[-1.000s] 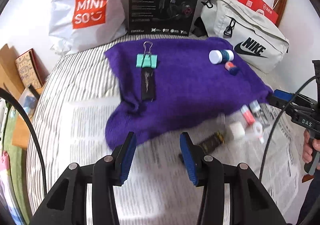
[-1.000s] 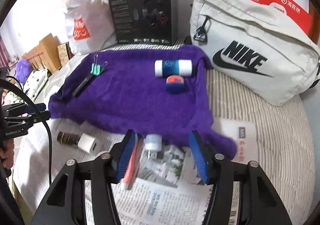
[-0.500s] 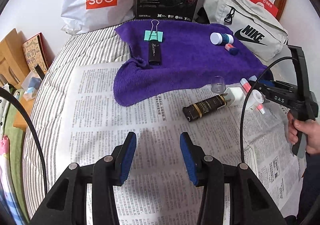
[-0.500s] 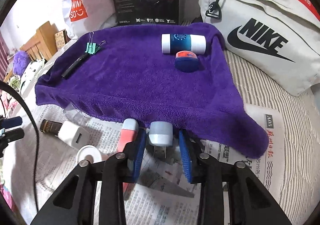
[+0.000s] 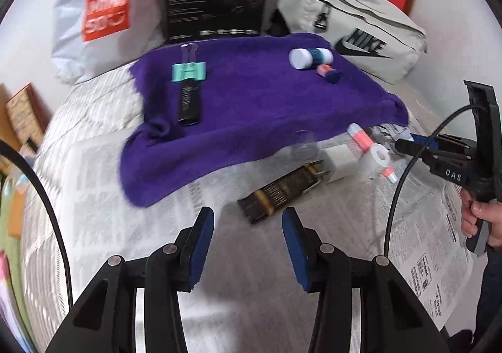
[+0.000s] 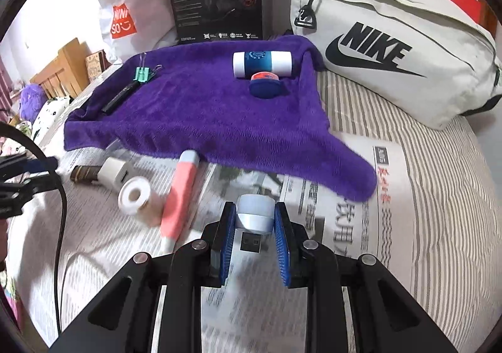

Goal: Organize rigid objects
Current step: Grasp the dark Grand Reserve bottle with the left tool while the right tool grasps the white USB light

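Purple towel (image 6: 200, 114) lies spread on the bed and serves as the sorting spot; newspaper (image 6: 354, 215) lies in front of it. Judging by layout, task is roughly half done: 4 items already on the towel, blue-white bottle (image 6: 262, 62), small blue-orange cap (image 6: 266, 84), teal binder clip (image 6: 142, 74), black stick (image 5: 189, 100). 5 remain off it on the paper: dark gold-banded bottle (image 5: 279, 193), white charger cube (image 6: 113, 171), white tape roll (image 6: 135, 195), pink tube (image 6: 181, 193), clear cup (image 5: 302, 146), blurred. Right gripper (image 6: 254, 221) is clamped on a pale USB plug-light (image 6: 254, 213), held near the towel's front edge, not yet placed. Left gripper (image 5: 248, 240) has jaws apart, holding nothing, hovering just short of the dark bottle, likely the next pick.
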Demonstrator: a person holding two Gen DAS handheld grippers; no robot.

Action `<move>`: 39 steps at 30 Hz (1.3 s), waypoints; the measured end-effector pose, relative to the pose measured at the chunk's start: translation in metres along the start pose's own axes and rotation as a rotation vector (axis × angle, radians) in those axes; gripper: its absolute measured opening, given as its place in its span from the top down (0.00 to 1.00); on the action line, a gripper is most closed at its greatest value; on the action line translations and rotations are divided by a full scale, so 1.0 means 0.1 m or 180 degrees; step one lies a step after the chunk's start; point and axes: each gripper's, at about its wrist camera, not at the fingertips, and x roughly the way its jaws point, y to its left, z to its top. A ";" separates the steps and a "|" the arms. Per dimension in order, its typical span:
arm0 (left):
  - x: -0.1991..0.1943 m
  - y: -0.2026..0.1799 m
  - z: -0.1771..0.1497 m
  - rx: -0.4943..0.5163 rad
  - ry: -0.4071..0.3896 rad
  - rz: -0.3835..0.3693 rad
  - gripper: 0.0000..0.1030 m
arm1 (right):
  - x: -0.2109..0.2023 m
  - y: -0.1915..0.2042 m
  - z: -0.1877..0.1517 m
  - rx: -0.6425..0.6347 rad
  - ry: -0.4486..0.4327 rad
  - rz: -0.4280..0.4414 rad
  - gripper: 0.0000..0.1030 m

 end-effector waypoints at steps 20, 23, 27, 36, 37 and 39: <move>0.30 -0.39 0.09 0.0956 0.0110 -0.0045 0.67 | 0.05 0.05 -0.10 -0.0015 -0.0132 -0.0095 0.76; 0.23 -0.41 -0.02 0.0939 0.0122 -0.0132 0.73 | 0.05 0.04 -0.11 -0.0002 -0.0133 -0.0080 0.76; 0.17 -0.43 -0.08 0.0915 0.0117 -0.0148 0.72 | 0.05 0.04 -0.11 -0.0008 -0.0133 -0.0090 0.76; 0.34 -0.47 0.11 0.0991 0.0152 -0.0202 0.71 | 0.05 0.04 -0.10 0.0007 -0.0134 -0.0071 0.75; 0.35 -0.49 0.12 0.1012 0.0144 -0.0194 0.71 | 0.05 0.03 -0.10 0.0013 -0.0134 -0.0064 0.75; 0.37 -0.52 0.15 0.1024 0.0138 -0.0206 0.72 | 0.05 0.04 -0.10 0.0009 -0.0134 -0.0069 0.75</move>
